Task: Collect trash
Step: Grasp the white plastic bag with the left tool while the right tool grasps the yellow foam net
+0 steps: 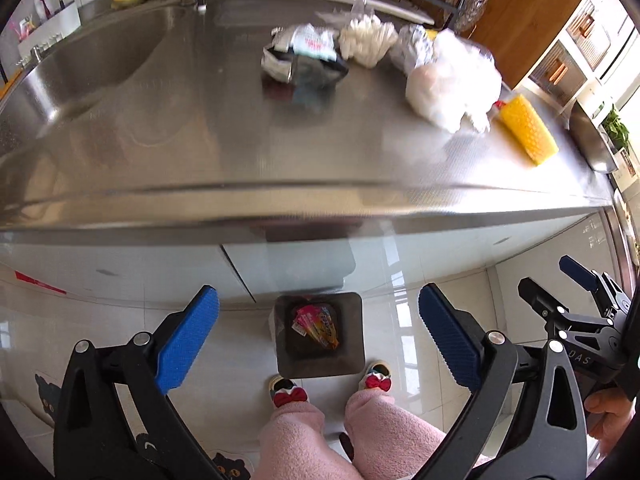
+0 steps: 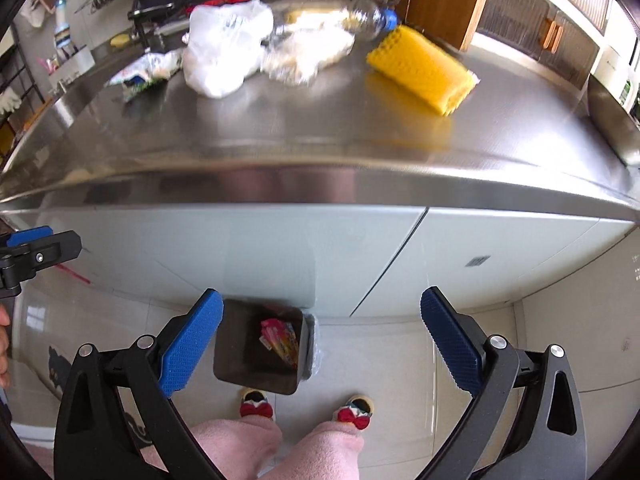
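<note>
**Me:** Trash point(image 1: 304, 46) lies in a heap at the back of the steel counter point(image 1: 200, 152), as my left wrist camera shows it: crumpled wrappers, a bundle of cotton swabs point(image 1: 366, 40), a white plastic bag point(image 1: 452, 80), and just beside the bag a yellow ribbed sponge point(image 1: 526, 128). A sink point(image 1: 100, 52) is set into the counter to the left.

**You:** And your left gripper?

**Me:** My left gripper point(image 1: 320, 340) hangs below the counter edge with its blue pads spread wide apart, holding nothing. Between them, on the tiled floor, stands a dark square bin point(image 1: 320, 360) with colourful wrappers point(image 1: 316, 326) inside. My slippers with red bows touch its near side. My right gripper point(image 1: 560, 292) shows at the right edge.

**You:** What does the right wrist camera give?

**Me:** The same counter point(image 2: 280, 128), blurred. The white bag point(image 2: 224, 52) sits at the back, a green-and-white wrapper point(image 2: 144, 72) to its left, a clear crumpled bottle point(image 2: 372, 20) with a blue cap behind, and the yellow sponge point(image 2: 424, 68) to the right, apart from the bag.

**You:** And that gripper?

**Me:** My right gripper point(image 2: 322, 340) is also spread wide and empty. The bin point(image 2: 260, 376) stands on the floor just beside its left pad, wrappers point(image 2: 280, 340) inside. A tip of my left gripper point(image 2: 40, 246) shows at the left edge.
</note>
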`<state>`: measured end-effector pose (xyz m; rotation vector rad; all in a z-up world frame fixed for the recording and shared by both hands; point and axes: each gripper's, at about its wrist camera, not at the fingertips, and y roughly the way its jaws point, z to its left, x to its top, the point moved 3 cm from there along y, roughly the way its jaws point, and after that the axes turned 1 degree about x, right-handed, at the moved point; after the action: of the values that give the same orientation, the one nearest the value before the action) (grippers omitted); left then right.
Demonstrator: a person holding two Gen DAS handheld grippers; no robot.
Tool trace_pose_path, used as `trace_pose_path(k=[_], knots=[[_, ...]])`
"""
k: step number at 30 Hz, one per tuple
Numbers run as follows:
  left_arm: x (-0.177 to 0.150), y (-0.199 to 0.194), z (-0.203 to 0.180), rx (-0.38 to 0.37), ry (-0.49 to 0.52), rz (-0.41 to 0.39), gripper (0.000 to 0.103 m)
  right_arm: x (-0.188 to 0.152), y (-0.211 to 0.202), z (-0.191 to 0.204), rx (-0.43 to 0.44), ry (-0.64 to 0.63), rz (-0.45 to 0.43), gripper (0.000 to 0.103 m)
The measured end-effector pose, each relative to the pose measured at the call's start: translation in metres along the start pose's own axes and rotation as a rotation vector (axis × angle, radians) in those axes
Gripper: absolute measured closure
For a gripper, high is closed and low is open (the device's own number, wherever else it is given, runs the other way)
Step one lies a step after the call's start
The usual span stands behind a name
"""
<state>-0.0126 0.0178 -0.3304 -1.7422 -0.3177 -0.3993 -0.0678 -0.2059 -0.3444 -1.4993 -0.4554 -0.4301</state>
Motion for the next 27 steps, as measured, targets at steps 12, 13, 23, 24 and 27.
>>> trace_pose_path(k=[12,13,23,24,27], knots=[[0.082,-0.026,-0.055,-0.032,0.053,-0.114,0.008,0.092,-0.020,-0.053,-0.020,0.040,-0.155,0.003],[0.087,-0.023,-0.057,-0.032,0.053,-0.114,0.008,0.098,-0.017,-0.058,-0.020,0.044,-0.154,0.005],[0.123,0.016,-0.090,-0.049,0.104,-0.093,0.008,0.122,0.021,-0.081,0.022,0.036,-0.109,0.027],[0.126,0.022,-0.092,-0.053,0.101,-0.082,0.008,0.124,0.024,-0.083,0.028,0.040,-0.103,0.028],[0.131,0.039,-0.098,-0.071,0.100,-0.052,0.009,0.126,0.032,-0.089,0.041,0.048,-0.087,0.029]])
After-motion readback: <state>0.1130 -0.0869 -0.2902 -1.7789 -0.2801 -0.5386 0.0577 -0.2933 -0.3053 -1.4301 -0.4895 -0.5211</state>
